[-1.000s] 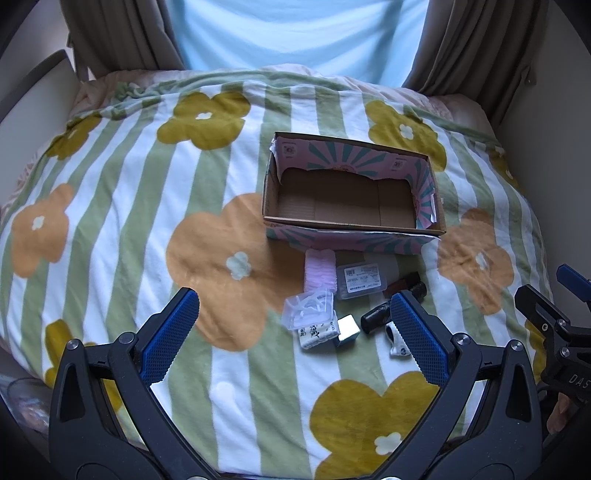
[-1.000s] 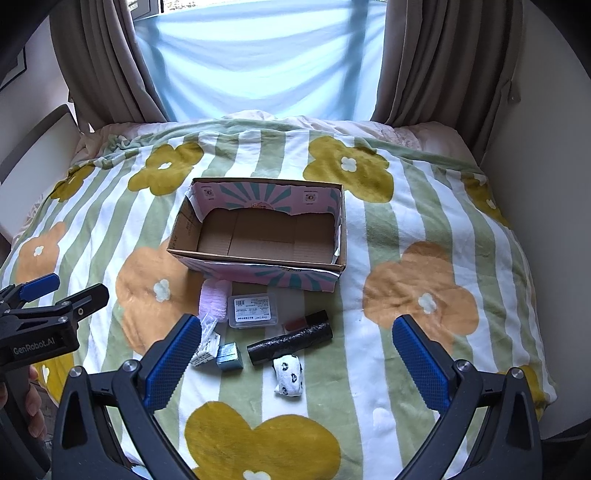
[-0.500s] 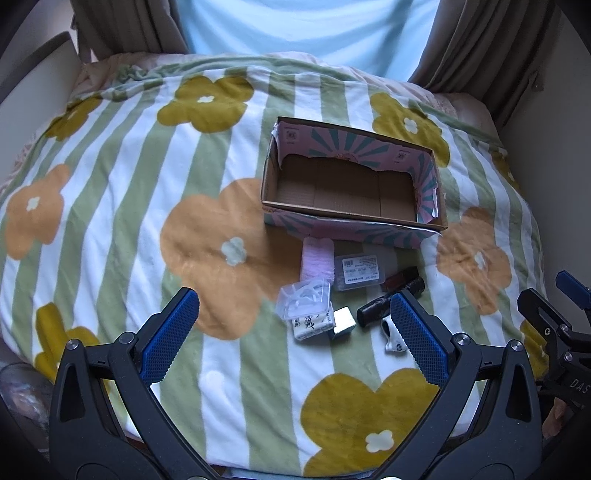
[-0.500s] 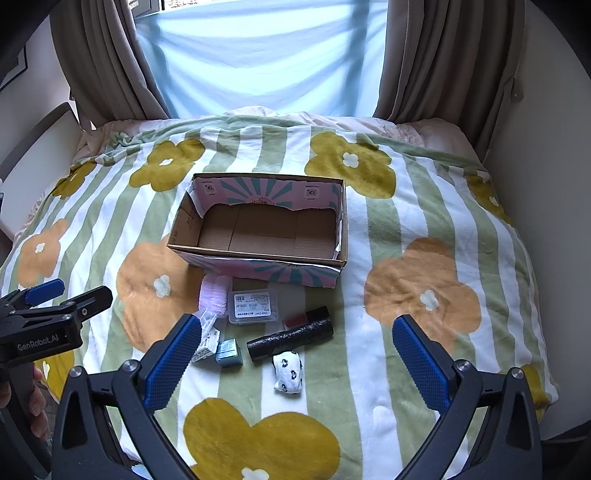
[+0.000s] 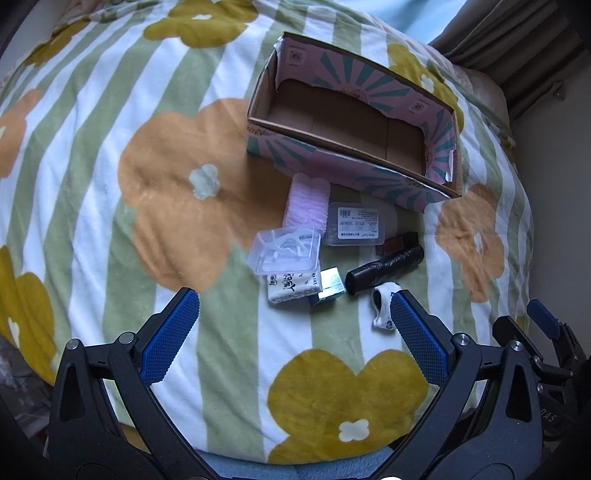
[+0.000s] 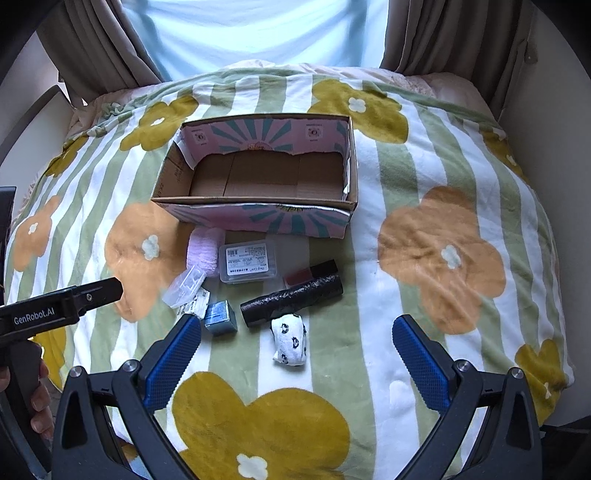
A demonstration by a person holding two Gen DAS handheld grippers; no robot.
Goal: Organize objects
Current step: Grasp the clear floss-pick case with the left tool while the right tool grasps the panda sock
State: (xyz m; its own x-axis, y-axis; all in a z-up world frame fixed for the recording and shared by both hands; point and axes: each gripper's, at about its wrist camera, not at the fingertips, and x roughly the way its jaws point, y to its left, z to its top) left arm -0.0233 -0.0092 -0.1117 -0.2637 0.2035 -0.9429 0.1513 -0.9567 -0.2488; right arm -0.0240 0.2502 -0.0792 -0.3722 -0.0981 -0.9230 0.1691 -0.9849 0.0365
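Note:
An open pink cardboard box (image 6: 258,214) (image 5: 347,173) lies empty on the bed. In front of it sits a cluster of small items: a pink cloth roll (image 6: 205,251), a clear labelled case (image 6: 247,263), a clear plastic box (image 5: 286,251), a tissue pack (image 5: 291,286), a small blue-grey box (image 6: 221,316), a black roll (image 6: 291,300), a dark red stick (image 6: 310,272) and a white patterned sock (image 6: 290,341). My left gripper (image 5: 293,332) hovers open just short of the tissue pack. My right gripper (image 6: 297,363) hangs open over the sock.
A flowered, green-striped blanket (image 6: 443,258) covers the bed. Curtains (image 6: 443,33) and a bright window lie behind. Walls stand close at the right (image 6: 546,110) and a headboard panel at the left (image 6: 33,118). A hand (image 6: 37,398) holds the left tool.
Both grippers have moved forward and down toward the cluster of small items, which now looks larger. The left view has tilted down. Nothing has been picked up.

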